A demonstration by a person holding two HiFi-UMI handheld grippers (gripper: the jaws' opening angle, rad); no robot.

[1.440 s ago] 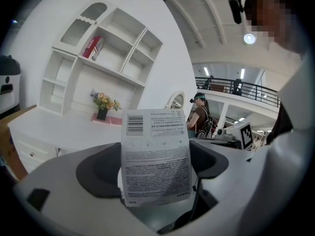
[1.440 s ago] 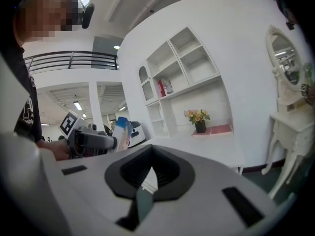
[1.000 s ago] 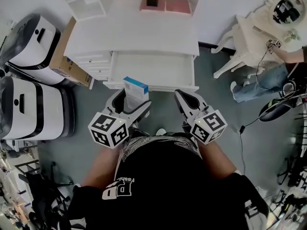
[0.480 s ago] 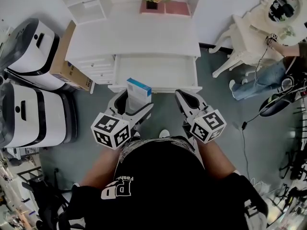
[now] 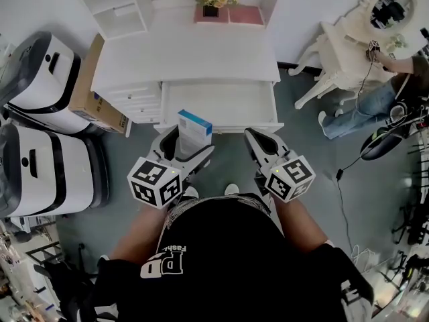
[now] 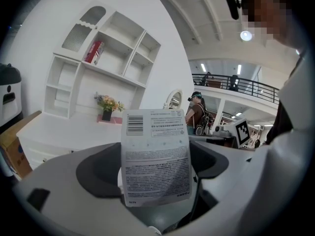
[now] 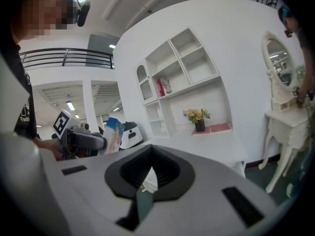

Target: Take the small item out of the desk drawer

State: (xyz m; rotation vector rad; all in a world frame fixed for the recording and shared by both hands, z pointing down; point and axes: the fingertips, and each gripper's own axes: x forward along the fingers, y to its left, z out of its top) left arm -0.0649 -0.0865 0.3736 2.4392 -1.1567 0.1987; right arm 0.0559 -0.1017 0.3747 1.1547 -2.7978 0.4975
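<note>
Extraction looks done: the left claw (image 5: 186,141) clamps the small blue-topped box (image 5: 193,130) upright, lifted out at the front of the open drawer (image 5: 221,102) of the white table (image 5: 188,52) — right claw (image 5: 257,139) closed, empty.

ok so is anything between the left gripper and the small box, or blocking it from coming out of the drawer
Nothing visible does. The left gripper has its jaws shut on the small box, held upright at the front edge of the open drawer and apparently already clear of it.
</note>
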